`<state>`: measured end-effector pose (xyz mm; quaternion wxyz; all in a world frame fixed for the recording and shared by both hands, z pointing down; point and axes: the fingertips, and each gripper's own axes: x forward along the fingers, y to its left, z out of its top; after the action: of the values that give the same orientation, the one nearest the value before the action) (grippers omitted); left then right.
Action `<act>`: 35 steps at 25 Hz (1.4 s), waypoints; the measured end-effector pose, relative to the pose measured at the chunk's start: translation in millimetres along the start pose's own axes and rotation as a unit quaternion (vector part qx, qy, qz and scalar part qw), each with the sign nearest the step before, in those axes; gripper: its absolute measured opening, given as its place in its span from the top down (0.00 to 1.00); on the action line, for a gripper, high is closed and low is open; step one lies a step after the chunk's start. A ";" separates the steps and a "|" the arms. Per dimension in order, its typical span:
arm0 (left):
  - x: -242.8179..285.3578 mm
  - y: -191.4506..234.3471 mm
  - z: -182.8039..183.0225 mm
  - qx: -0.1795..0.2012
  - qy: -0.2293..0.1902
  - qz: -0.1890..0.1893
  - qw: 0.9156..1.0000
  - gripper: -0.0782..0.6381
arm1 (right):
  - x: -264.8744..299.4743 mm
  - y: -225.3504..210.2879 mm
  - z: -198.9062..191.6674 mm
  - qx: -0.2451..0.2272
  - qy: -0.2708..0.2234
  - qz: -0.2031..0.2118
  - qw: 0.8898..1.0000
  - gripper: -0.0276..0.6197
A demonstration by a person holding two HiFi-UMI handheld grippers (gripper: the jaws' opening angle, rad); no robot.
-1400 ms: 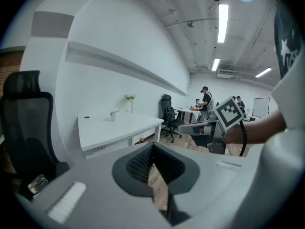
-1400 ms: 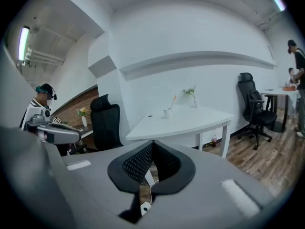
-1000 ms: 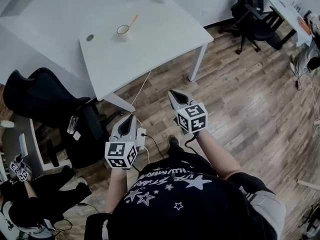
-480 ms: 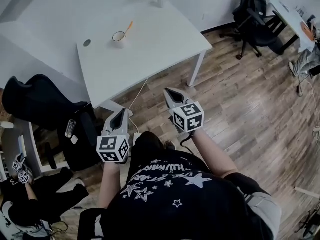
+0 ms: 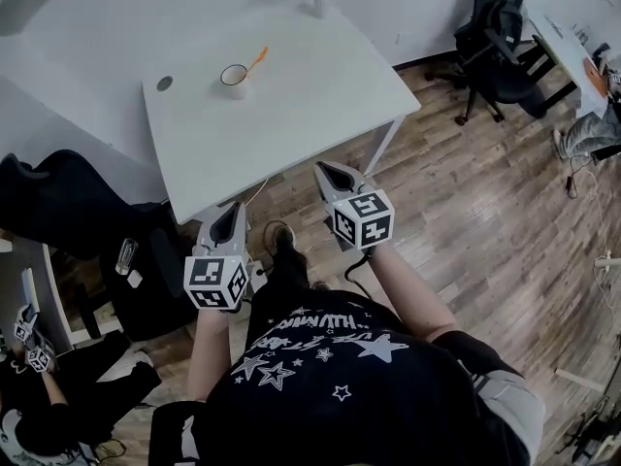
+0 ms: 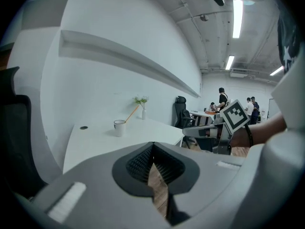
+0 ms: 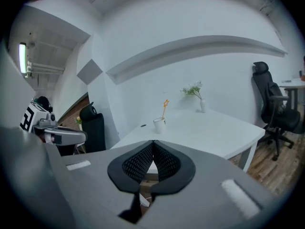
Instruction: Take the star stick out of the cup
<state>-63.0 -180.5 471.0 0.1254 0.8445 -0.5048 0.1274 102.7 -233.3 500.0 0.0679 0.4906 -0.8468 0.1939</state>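
White desk, nearer than a second ago. On it, cup with star stick leaning inside, well ahead of left claw and right claw. Both pinched together, empty; reach not begun.

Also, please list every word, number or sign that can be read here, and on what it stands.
On the black T-shirt: white lettering among stars, upside down, too blurred to read.
On the cubes of the left gripper and right gripper: black-and-white square markers, no letters.
On the cup: no print visible.
Nothing else is readable.
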 end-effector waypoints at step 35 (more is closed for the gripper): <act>160.0 213.2 37.2 -0.054 0.030 -0.017 0.998 0.89 | 296.0 -49.9 105.1 0.053 0.004 -0.059 0.997 0.85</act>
<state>-175.0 -422.4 508.6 0.1881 0.8409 -0.4923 0.1234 2.6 -535.1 507.2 0.0569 0.5419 -0.8045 0.2365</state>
